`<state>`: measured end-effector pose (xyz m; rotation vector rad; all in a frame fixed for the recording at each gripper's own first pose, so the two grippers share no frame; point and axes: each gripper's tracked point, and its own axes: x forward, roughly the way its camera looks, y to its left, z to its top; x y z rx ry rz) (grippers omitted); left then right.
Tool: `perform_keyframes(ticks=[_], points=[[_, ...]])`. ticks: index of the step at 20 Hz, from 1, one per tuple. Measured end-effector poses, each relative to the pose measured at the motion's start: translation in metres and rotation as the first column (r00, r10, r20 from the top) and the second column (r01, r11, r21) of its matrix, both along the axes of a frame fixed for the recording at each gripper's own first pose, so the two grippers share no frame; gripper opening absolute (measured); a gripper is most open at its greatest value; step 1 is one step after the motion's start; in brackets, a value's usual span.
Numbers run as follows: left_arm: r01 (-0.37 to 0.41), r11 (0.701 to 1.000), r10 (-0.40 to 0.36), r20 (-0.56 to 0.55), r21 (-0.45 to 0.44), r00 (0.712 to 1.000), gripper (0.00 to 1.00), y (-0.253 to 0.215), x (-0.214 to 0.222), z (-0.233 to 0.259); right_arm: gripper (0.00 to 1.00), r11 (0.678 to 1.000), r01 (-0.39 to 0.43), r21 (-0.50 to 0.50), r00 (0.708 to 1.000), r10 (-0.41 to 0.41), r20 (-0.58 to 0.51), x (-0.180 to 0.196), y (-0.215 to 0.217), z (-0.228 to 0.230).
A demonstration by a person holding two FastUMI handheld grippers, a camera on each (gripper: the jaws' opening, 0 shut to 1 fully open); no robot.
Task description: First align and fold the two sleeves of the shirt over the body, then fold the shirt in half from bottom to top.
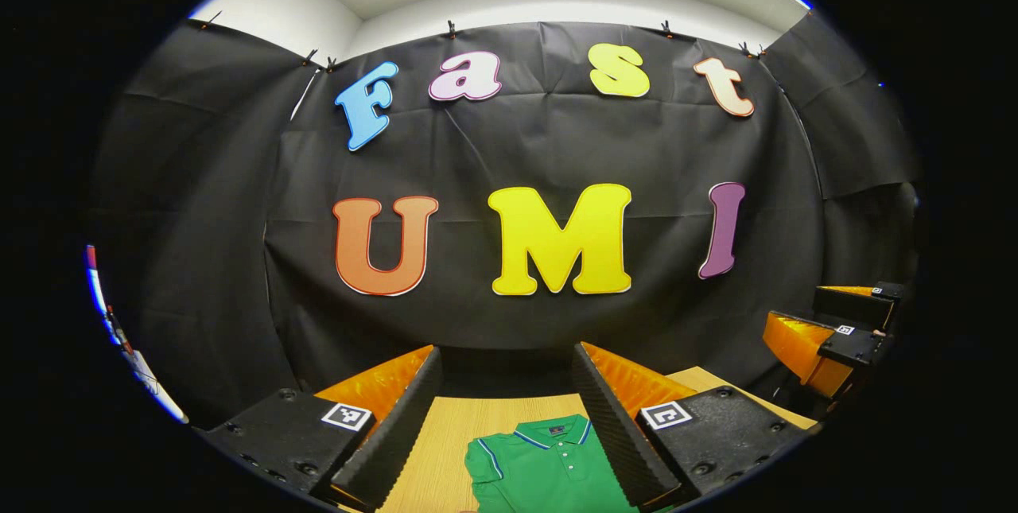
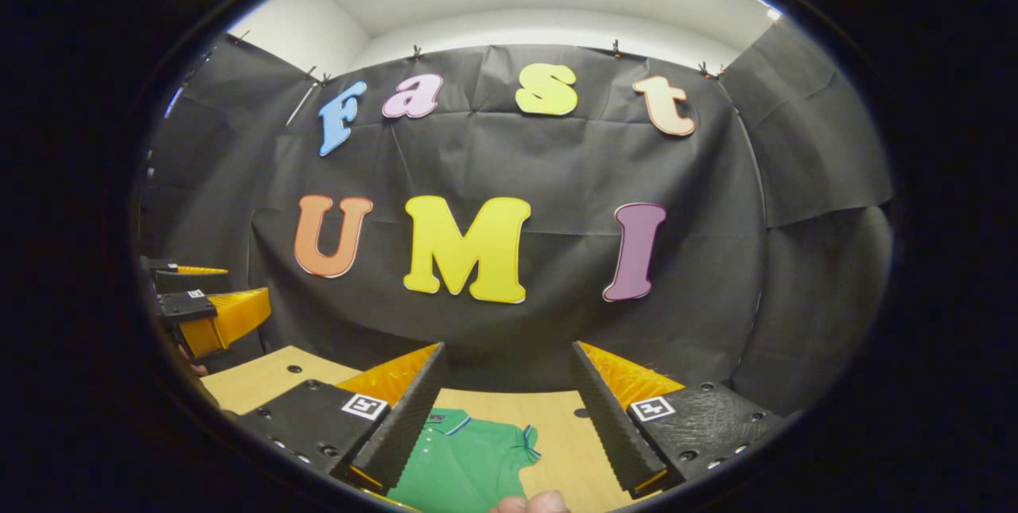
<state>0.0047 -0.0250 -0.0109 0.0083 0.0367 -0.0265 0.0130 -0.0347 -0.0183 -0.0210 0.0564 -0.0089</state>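
The green shirt point(image 1: 545, 465) is lying flat on the desk point(image 1: 445, 441), collar toward the far edge, sleeves not yet folded. The left hand-held gripper point(image 1: 509, 425) and right hand-held gripper point(image 2: 509, 417) are hovering above it, jaws spread and empty, seemingly lining up for the sleeves.

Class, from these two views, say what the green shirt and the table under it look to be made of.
Shirt: looks like soft matte knit fabric, a polo, with ribbed collar and buttons. Table: likely pale wood or wood-look laminate; fine straight grain lines show.
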Motion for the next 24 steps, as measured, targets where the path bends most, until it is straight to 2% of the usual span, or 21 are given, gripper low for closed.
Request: perform_keyframes(ticks=[7, 16, 21, 24], points=[[0.004, 1.000, -0.004, -0.005, -0.009, 1.000, 1.00, -0.009, 0.005, -0.002, 0.96, 1.000, -0.024, 0.014, 0.999, 0.025, -0.044, 0.012, -0.003, -0.016], [-0.038, 0.999, 0.037, -0.050, -0.015, 0.998, 1.00, -0.004, 0.023, -0.021, 0.96, 0.999, -0.033, -0.010, 0.981, 0.030, -0.192, 0.051, -0.022, -0.079], [-0.078, 0.997, 0.077, -0.067, -0.006, 0.995, 1.00, 0.003, 0.035, -0.028, 0.95, 0.998, -0.051, -0.028, 0.942, 0.039, -0.335, 0.095, -0.033, -0.143], [-0.103, 0.995, 0.102, -0.077, -0.002, 0.992, 1.00, 0.007, 0.041, -0.033, 0.96, 0.997, -0.069, -0.020, 0.900, 0.053, -0.434, 0.125, -0.038, -0.192]])
